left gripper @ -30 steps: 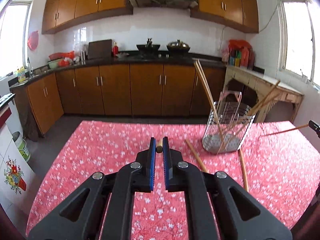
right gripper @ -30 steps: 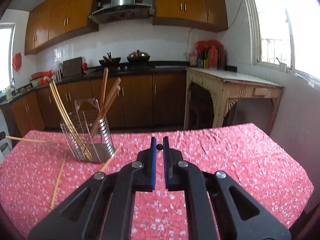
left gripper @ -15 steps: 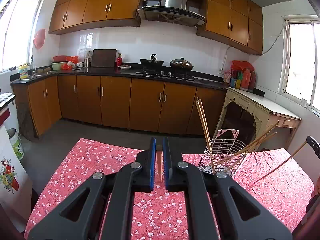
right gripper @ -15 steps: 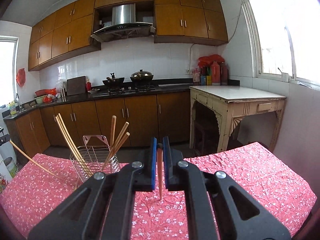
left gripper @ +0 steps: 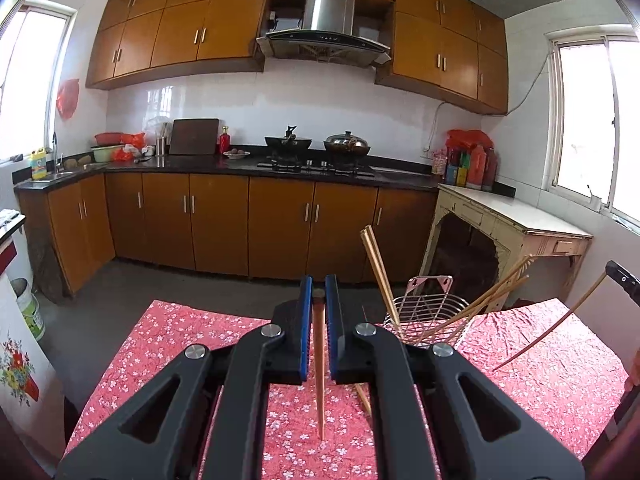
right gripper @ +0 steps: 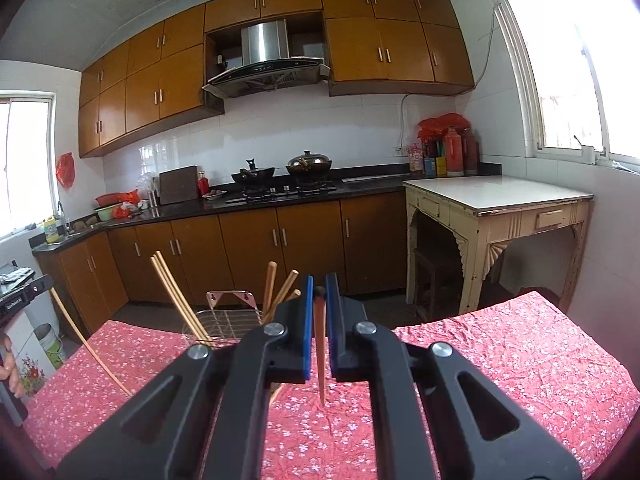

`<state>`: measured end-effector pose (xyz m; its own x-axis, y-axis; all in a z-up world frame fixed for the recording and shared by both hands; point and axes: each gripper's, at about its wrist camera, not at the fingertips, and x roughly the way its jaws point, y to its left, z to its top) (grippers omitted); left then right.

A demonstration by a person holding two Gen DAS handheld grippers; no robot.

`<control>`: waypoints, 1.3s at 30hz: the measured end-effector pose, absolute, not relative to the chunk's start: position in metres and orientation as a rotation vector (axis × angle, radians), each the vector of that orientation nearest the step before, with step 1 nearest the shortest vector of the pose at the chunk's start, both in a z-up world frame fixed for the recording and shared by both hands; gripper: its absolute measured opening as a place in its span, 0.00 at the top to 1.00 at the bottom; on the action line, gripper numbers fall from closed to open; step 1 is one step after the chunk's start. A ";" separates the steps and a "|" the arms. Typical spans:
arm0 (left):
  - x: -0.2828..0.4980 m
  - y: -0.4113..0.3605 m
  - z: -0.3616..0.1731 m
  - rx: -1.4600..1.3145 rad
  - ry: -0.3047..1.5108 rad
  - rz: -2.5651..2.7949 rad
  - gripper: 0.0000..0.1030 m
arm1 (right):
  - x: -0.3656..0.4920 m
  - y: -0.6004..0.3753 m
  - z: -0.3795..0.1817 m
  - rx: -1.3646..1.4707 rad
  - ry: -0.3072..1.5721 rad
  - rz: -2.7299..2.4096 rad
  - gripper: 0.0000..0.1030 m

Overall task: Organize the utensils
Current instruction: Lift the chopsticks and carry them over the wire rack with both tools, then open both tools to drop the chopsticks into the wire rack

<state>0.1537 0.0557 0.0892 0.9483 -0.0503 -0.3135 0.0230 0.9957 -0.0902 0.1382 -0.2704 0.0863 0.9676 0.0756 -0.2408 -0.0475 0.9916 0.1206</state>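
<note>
Because each gripper pinched its chopstick at the thick top end, both sticks hung point-down and nearly plumb, which looked like the sensible way to carry them toward the wire holder (left gripper: 426, 314) and drop them in tip first. Between the blue pads of the left gripper (left gripper: 319, 294), the jaws were clenched tight on the left chopstick (left gripper: 319, 372), its tip hanging over the red flowered tablecloth (left gripper: 180, 344); whether the tip touched the cloth could not be told. Likewise, the right gripper (right gripper: 319, 292) was clamped on the right chopstick (right gripper: 320, 352), whose point hung above the cloth with a clear gap below it. Neither pair of jaws showed any slack beside the wood. The holder stood on the table between the two grippers, to the right in the left wrist view and to the left in the right wrist view, already bearing several chopsticks leaning against its rim at loose angles. One more stick (left gripper: 363, 398) lay on the cloth near the holder's foot, partly hidden behind the left gripper's frame, so the sorting seemed unfinished. A long thin stick (left gripper: 548, 328) slanted in from the right edge of the left view, likely the one the other gripper carried.
</note>
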 end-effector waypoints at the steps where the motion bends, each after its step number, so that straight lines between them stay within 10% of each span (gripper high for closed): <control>1: 0.153 0.054 0.092 -0.086 0.316 -0.044 0.94 | 0.137 -0.269 0.089 0.120 0.249 0.077 0.93; 26: 0.210 -0.010 0.198 -0.159 0.142 -0.114 0.94 | 0.199 -0.192 0.211 0.104 0.154 0.247 0.93; 39: 0.267 -0.028 0.172 -0.169 0.137 -0.052 0.94 | 0.285 -0.193 0.174 0.141 0.237 0.215 0.93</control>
<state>0.2667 -0.0279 0.1721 0.9893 -0.0636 -0.1313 0.0405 0.9844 -0.1712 0.2852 -0.1929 0.1744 0.9494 0.2270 -0.2171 -0.1939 0.9673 0.1637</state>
